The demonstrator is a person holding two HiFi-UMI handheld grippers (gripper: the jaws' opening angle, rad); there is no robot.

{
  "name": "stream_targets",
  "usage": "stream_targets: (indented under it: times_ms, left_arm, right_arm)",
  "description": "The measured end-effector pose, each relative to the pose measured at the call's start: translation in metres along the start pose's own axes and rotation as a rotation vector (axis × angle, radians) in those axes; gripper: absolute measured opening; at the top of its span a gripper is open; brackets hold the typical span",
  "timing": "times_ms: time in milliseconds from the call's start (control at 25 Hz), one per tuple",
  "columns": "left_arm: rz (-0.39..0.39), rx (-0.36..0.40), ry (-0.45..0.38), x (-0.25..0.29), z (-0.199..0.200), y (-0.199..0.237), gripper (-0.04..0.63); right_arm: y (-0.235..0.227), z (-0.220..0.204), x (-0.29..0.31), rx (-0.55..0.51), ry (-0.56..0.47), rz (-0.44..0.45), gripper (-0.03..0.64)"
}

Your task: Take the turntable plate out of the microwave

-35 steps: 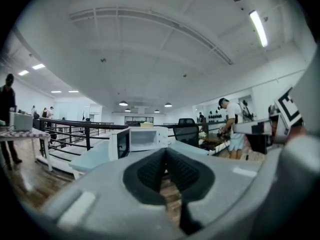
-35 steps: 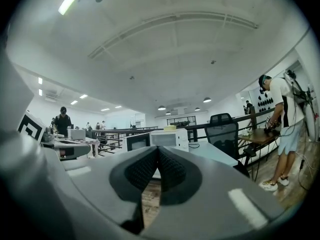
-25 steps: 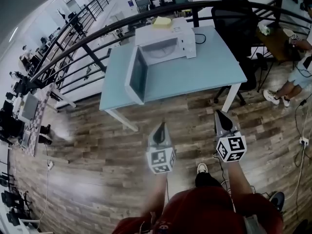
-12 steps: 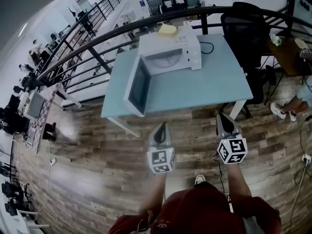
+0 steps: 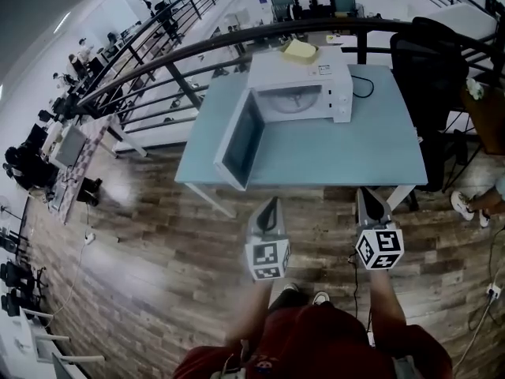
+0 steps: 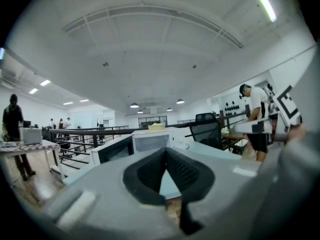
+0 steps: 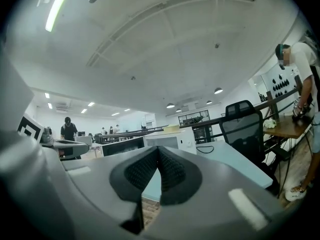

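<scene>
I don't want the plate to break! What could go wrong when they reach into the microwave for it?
1. The open door of the microwave sticks out to the front edge of the table, on the side of the left gripper. That gripper could bump it.
2. The turntable plate seems to lie flat inside, and the left gripper and right gripper are both shut. A hasty pinch on its rim might slip and drop it.

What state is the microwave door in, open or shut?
Open. The door stands swung out at the left of the microwave, and the cavity is exposed.
</scene>
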State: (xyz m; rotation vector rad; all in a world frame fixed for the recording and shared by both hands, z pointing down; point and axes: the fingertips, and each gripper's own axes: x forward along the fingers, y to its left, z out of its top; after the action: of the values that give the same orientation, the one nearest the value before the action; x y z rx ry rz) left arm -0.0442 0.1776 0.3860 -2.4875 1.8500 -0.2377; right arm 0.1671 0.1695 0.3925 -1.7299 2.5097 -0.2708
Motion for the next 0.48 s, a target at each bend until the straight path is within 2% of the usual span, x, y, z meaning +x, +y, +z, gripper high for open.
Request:
stream_targets:
  times_ms: [160, 480]
  left_arm:
    - [0.007, -0.015, 0.021, 0.018, -0.011, 0.018, -0.002]
    - [-0.022, -0.038, -0.015, 0.086, -0.014, 0.067, -0.002]
  right_arm:
    - [0.006, -0.006, 0.028, -0.022, 0.014, 0.016, 0.0]
    - [0.012, -0.012, 0.106, -0.038, 0.028, -0.001, 0.0]
